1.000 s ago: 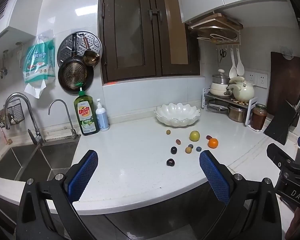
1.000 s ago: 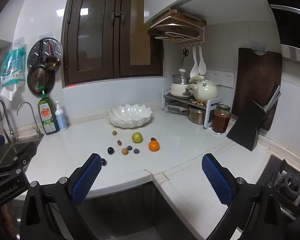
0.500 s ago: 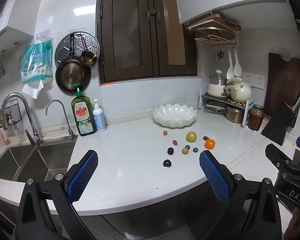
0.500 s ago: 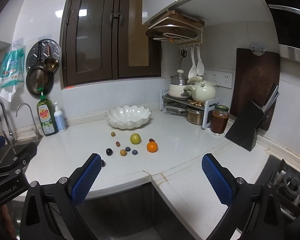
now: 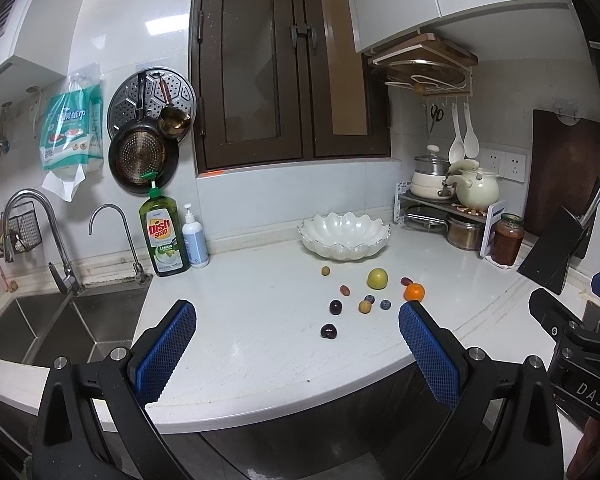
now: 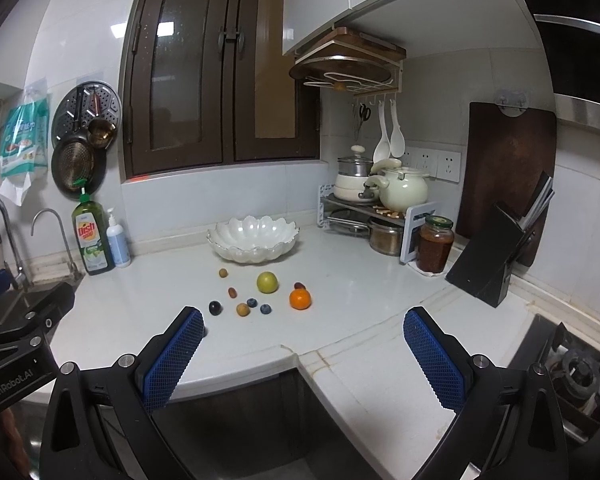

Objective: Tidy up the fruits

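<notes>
Both grippers are shown held back from the table [image 5: 260, 344], short of its front edge. The left gripper [image 5: 298, 344] is spread wide with nothing between its fingers [image 5: 164, 354]; the right gripper [image 6: 302, 354] is likewise wide open and empty. Against the views of half a second and one second ago, the fruits and bowl appear slightly lower and to the left in each frame, so a small drift of both cameras is indicated, with no closing of distance worth noting; nothing on the table has been shifted. The task is therefore judged not yet begun. All fruits lie loose on the table in front of the white bowl [image 5: 345, 236], which is seen to hold nothing: a green fruit [image 5: 377, 278], an orange [image 5: 414, 292] with a small red fruit [image 5: 406, 281] just beside it, two blueberries [image 5: 385, 304], a tan fruit [image 5: 365, 306], two dark plums [image 5: 335, 306], a brown date [image 5: 344, 290] and a small tan fruit [image 5: 325, 271] nearest the bowl. The nearer plum [image 5: 329, 331] is partly hidden behind the left finger in the right wrist view. The bowl is taken as the likely destination. Small round fruits may roll when pinched.
</notes>
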Motion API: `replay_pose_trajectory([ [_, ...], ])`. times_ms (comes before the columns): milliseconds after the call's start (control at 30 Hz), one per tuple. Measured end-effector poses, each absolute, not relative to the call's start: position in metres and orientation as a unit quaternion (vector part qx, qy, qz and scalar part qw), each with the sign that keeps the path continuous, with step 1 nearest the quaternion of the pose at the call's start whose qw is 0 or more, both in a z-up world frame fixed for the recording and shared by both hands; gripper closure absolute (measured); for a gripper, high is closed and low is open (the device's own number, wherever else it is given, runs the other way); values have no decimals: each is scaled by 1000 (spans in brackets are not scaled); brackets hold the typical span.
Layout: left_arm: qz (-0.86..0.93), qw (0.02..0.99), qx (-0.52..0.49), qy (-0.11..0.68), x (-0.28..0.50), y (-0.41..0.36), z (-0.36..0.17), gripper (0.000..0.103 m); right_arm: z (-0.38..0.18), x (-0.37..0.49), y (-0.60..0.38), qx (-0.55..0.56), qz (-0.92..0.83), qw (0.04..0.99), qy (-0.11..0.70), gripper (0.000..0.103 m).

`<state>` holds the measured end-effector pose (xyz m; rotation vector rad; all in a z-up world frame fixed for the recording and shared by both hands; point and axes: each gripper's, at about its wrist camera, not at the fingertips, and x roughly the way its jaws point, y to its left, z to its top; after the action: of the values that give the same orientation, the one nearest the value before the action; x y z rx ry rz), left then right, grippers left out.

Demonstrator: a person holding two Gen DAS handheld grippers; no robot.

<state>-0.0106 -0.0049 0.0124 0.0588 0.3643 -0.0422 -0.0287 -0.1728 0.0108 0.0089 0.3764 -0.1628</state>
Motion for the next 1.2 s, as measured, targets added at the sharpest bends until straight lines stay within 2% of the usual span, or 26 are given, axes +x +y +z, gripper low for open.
replay_pose_trajectory([
  [1200, -25, 985, 26, 171, -15, -6, 20, 0, 18, -32, -172, 2, -81, 980, 180, 1],
])
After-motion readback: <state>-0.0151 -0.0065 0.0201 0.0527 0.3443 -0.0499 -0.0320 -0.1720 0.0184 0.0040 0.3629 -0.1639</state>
